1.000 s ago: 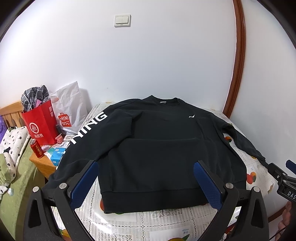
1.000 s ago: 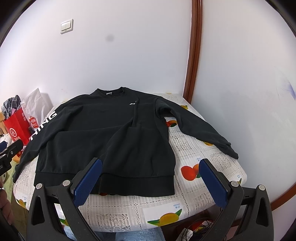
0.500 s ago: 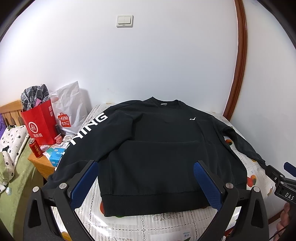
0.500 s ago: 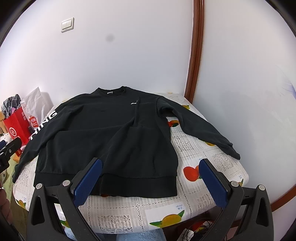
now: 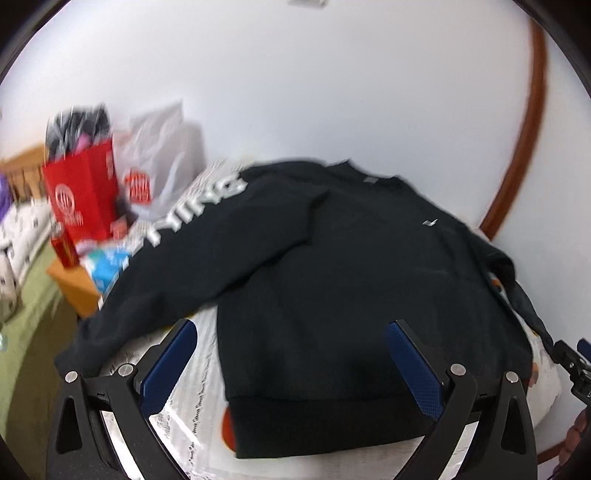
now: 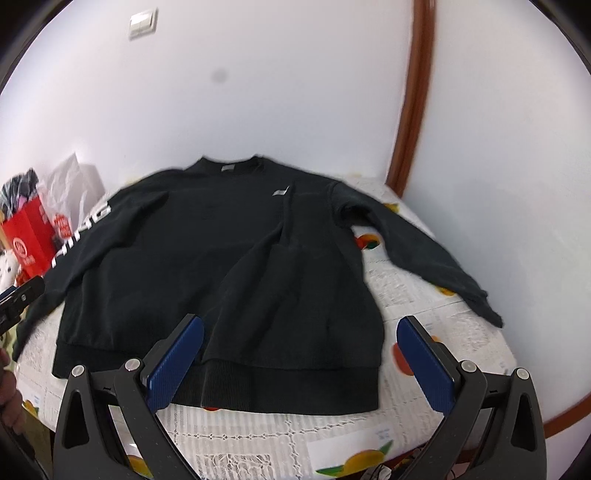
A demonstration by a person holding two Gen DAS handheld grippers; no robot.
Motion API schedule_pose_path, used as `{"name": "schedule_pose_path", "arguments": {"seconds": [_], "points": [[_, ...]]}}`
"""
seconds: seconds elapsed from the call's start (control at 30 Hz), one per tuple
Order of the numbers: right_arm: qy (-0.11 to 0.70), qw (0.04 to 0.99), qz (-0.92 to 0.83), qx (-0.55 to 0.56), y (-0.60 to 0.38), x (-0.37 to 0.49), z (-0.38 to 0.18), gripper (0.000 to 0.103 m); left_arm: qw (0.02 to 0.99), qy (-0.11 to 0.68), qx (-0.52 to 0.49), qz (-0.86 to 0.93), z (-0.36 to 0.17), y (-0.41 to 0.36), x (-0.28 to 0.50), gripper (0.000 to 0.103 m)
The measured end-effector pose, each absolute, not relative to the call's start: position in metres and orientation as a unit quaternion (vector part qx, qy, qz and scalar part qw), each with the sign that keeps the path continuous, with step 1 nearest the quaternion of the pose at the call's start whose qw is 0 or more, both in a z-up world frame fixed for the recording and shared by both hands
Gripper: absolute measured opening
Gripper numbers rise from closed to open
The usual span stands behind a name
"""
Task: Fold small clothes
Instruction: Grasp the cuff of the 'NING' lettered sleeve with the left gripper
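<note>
Both grippers nearer now, left gripper point(image 5: 291, 365) and right gripper point(image 6: 301, 363) wide open, empty. Black sweatshirt point(image 6: 221, 266): flat on table point(image 6: 413, 302), sleeves spread. Soft, limp, likely light; grip near hem or cuffs.

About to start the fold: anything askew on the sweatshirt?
Mostly flat, but the black sweatshirt has a raised crease running down from its chest logo, and the lettered sleeve hangs off the table edge.

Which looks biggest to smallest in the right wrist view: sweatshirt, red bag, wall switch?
1. black sweatshirt, by far the largest.
2. red bag, partly cut off at the frame's edge.
3. wall switch, smallest, though it is farthest away.
</note>
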State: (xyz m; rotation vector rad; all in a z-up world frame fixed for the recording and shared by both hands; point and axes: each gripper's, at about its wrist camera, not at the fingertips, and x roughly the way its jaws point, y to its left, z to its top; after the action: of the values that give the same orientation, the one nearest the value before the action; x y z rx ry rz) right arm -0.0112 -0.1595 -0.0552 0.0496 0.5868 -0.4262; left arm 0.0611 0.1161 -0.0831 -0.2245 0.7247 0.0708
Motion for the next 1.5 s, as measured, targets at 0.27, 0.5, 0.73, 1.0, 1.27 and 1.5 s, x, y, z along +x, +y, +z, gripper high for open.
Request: {"name": "schedule_pose_path", "arguments": {"seconds": [0.27, 0.5, 0.73, 1.0, 1.27, 1.5], "points": [[0.329, 0.930, -0.160, 0.033, -0.157, 0.028, -0.090, 0.097, 0.900, 0.381, -0.199, 0.064, -0.137, 0.175, 0.071, 0.093], [0.349, 0.924, -0.158, -0.003, -0.143, 0.055, -0.107, 0.097, 0.873, 0.366, -0.308, 0.096, -0.160, 0.216, 0.076, 0.067], [0.367, 0.917, -0.157, 0.000, -0.151, 0.069, -0.114, 0.097, 0.872, 0.341, -0.316, 0.152, -0.164, 0.235, 0.092, 0.057], [0.382, 0.911, -0.154, 0.003, -0.161, 0.086, -0.120, 0.097, 0.873, 0.358, -0.261, 0.205, -0.155, 0.240, 0.113, 0.008], [0.359, 0.921, -0.150, -0.001, -0.189, 0.094, -0.104, 0.097, 0.920, 0.299, -0.188, 0.168, -0.067, 0.204, 0.143, 0.007], [0.336, 0.926, -0.171, 0.014, -0.242, 0.092, -0.090, 0.097, 0.948, 0.280, -0.124, 0.086, -0.018, 0.118, 0.203, 0.007]]}}
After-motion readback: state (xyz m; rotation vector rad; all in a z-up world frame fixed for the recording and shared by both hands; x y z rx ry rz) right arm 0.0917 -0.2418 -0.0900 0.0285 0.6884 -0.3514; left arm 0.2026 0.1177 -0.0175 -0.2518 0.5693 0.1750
